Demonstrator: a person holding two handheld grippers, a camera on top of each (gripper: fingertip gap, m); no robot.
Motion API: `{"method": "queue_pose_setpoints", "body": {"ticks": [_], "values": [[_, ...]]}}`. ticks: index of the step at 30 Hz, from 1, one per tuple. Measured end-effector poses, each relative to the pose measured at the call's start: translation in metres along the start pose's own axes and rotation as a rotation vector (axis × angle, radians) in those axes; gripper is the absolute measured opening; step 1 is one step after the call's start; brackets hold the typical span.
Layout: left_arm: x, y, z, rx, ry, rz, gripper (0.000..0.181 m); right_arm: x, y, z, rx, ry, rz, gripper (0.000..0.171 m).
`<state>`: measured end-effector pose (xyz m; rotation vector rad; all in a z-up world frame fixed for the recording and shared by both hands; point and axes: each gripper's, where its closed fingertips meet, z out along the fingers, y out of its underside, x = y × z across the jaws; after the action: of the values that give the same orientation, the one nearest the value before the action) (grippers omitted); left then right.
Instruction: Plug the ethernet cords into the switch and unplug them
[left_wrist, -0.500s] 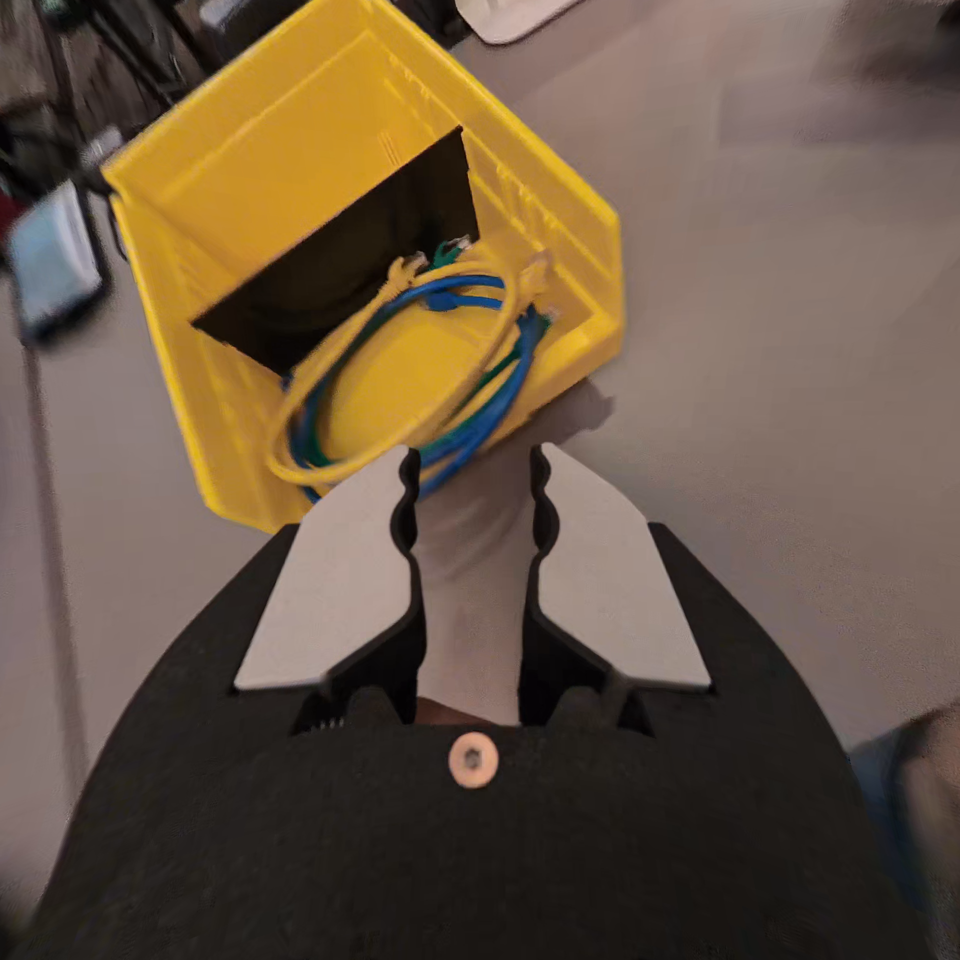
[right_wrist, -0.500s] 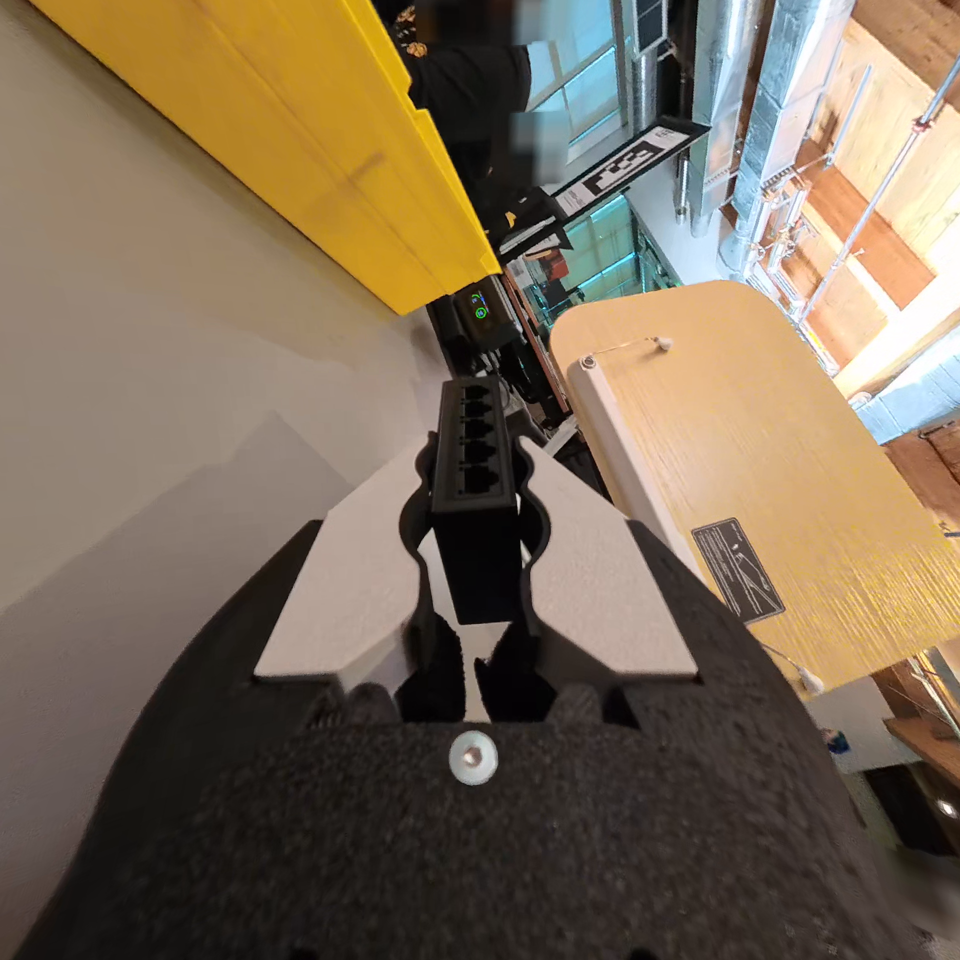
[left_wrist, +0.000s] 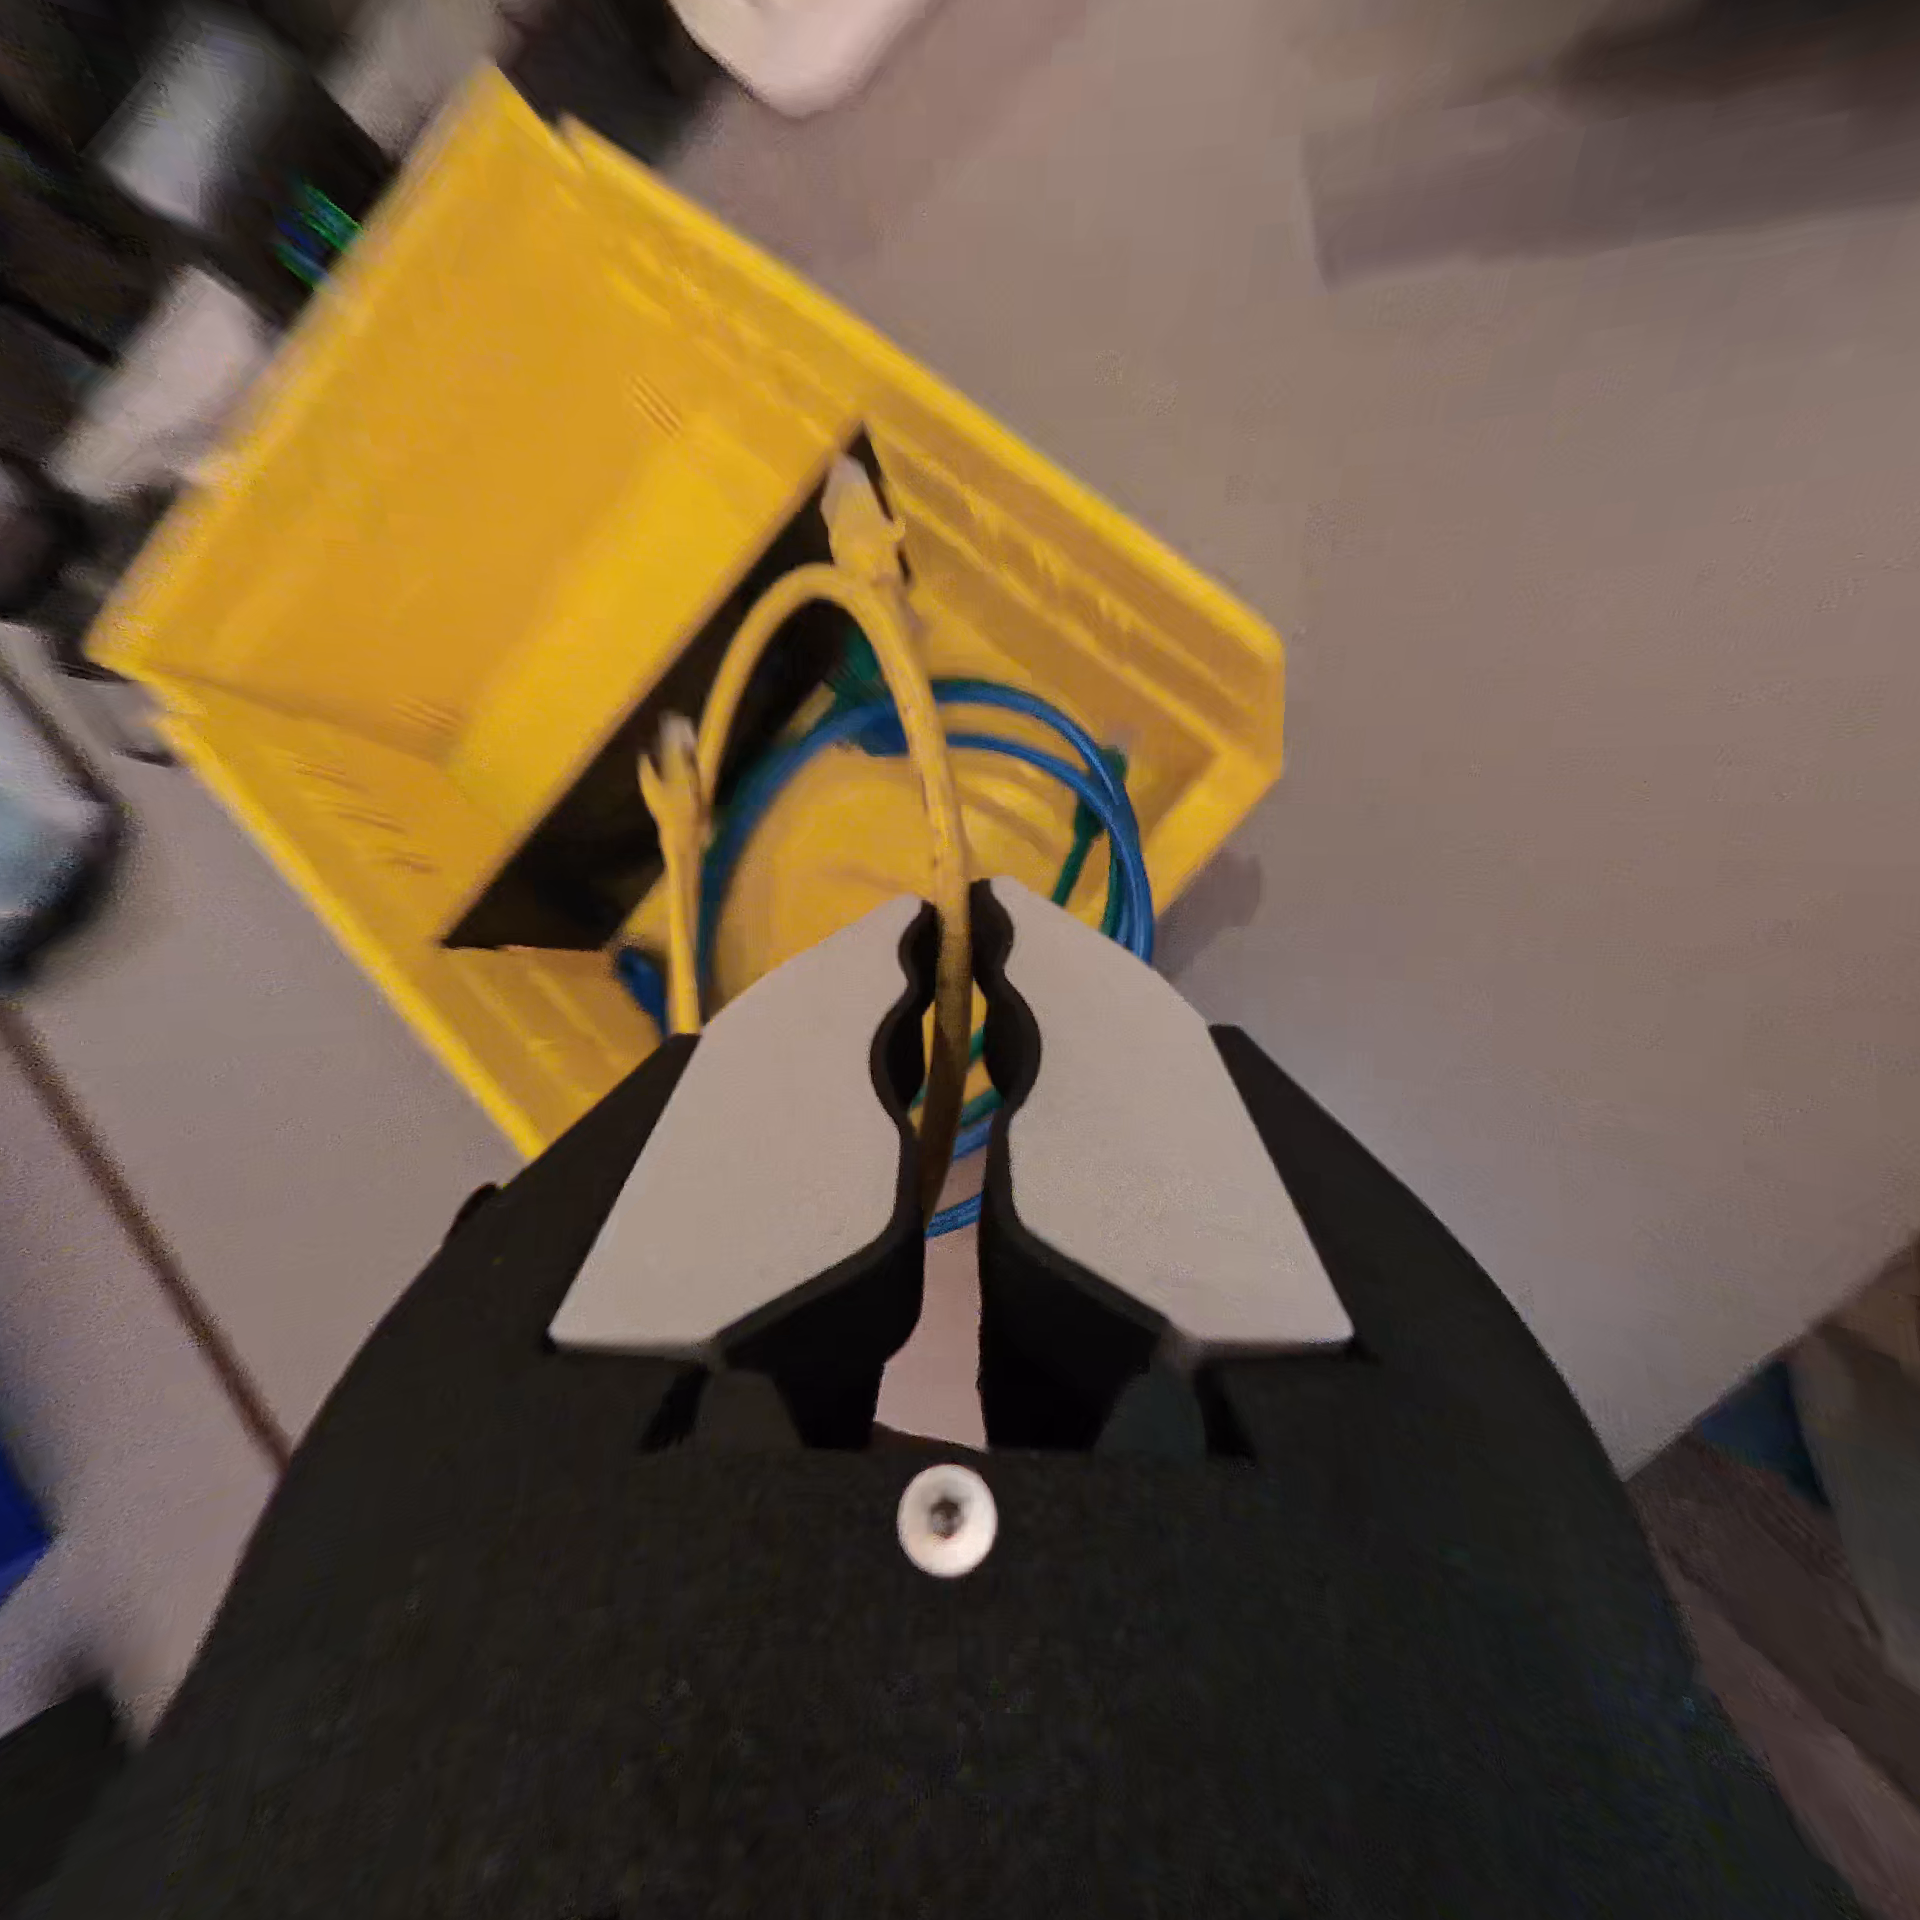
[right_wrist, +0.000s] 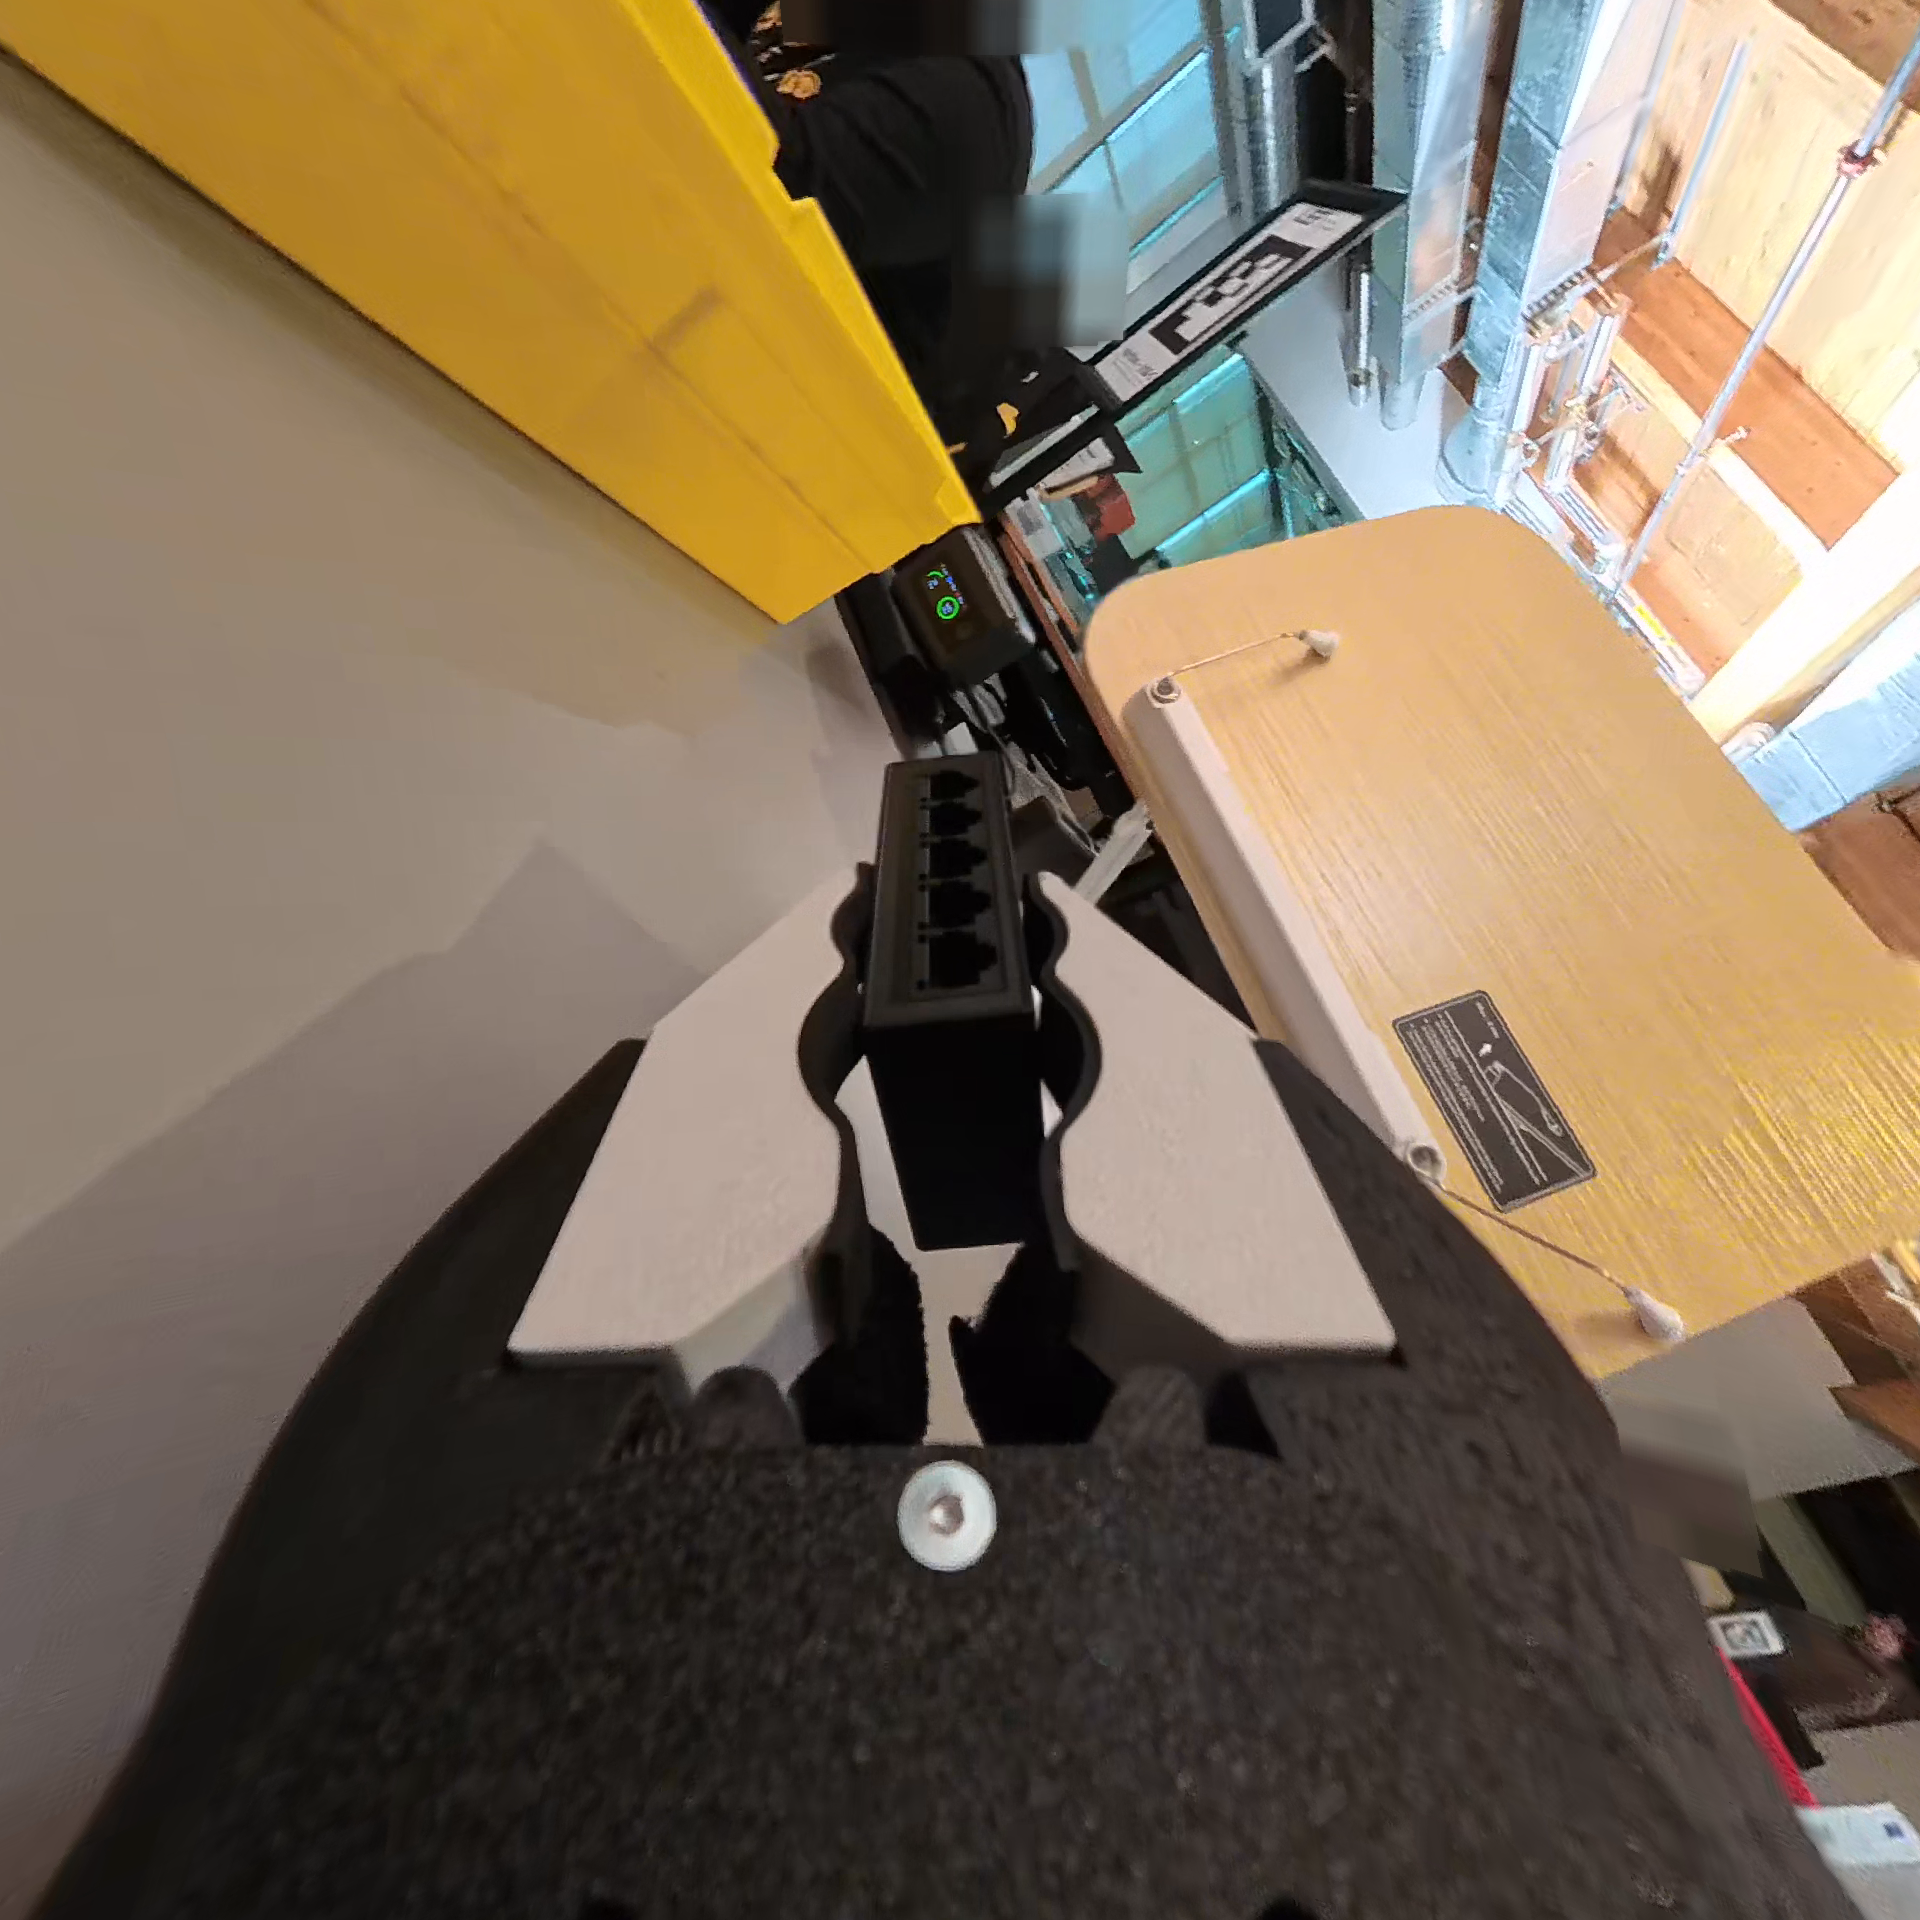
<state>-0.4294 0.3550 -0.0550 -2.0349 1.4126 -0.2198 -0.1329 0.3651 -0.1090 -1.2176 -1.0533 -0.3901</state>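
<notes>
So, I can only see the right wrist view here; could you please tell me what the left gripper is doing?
Observer: The left gripper has its jaws shut on a yellow cord.
Operator: Thank you. Where are the other cords?
Observer: A blue cord and a green one lie coiled in the yellow bin.
Operator: Is a plug free to insert?
Observer: Yes, one plug of the yellow cord points up and away beyond the jaws, over the bin.
</notes>
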Motion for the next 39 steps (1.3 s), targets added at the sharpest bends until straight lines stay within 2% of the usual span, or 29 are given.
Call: {"method": "queue_pose_setpoints", "body": {"ticks": [1, 4, 6, 9, 13, 16, 18, 21, 23, 25, 28, 29, 33, 34, 36, 39], "values": [[0.002, -0.015, -0.015, 0.053, -0.065, 0.005, 0.005, 0.004, 0.001, -0.001, 0.000, 0.016, 0.017, 0.028], [0.049, -0.068, -0.062, 0.256, -0.111, 0.014, 0.005, 0.020, 0.003, -0.004, 0.013, 0.067, 0.095, 0.028], [0.102, -0.092, -0.069, 0.318, -0.093, 0.065, 0.005, 0.032, 0.004, -0.007, 0.029, 0.107, 0.158, 0.027], [0.178, -0.100, -0.031, 0.289, -0.023, 0.071, 0.005, 0.045, 0.007, -0.011, 0.052, 0.133, 0.250, 0.028], [0.258, -0.080, 0.051, 0.153, 0.071, 0.062, 0.005, 0.051, 0.006, -0.015, 0.079, 0.149, 0.298, 0.028], [0.295, -0.069, 0.094, 0.080, 0.104, 0.015, 0.005, 0.048, 0.005, -0.014, 0.075, 0.136, 0.280, 0.028], [0.316, -0.063, 0.109, 0.044, 0.165, -0.013, 0.006, 0.044, 0.003, -0.013, 0.078, 0.125, 0.264, 0.028], [0.318, -0.075, 0.103, 0.123, 0.210, -0.096, 0.035, 0.041, 0.002, -0.012, 0.080, 0.105, 0.262, 0.028], [0.296, -0.082, 0.092, 0.191, 0.226, -0.202, 0.032, 0.040, 0.002, -0.011, 0.079, 0.102, 0.262, 0.028], [0.256, -0.080, 0.087, 0.236, 0.152, -0.301, 0.032, 0.039, 0.001, -0.011, 0.083, 0.095, 0.267, 0.028], [0.200, -0.060, 0.101, 0.212, -0.069, -0.251, 0.030, 0.035, -0.001, -0.010, 0.083, 0.084, 0.249, 0.028], [0.190, -0.054, 0.109, 0.188, -0.094, -0.230, 0.030, 0.034, -0.001, -0.009, 0.083, 0.080, 0.242, 0.028], [0.179, -0.033, 0.143, 0.088, -0.041, -0.238, 0.030, 0.033, -0.003, -0.010, 0.088, 0.078, 0.226, 0.028], [0.175, -0.032, 0.147, 0.095, -0.059, -0.235, 0.022, 0.033, -0.003, -0.010, 0.090, 0.078, 0.224, 0.028], [0.164, -0.029, 0.148, 0.075, -0.113, -0.216, 0.006, 0.032, -0.004, -0.010, 0.096, 0.073, 0.212, 0.027], [0.164, -0.036, 0.144, -0.014, -0.012, -0.232, 0.005, 0.024, -0.007, -0.009, 0.095, 0.019, 0.167, 0.027]]}}
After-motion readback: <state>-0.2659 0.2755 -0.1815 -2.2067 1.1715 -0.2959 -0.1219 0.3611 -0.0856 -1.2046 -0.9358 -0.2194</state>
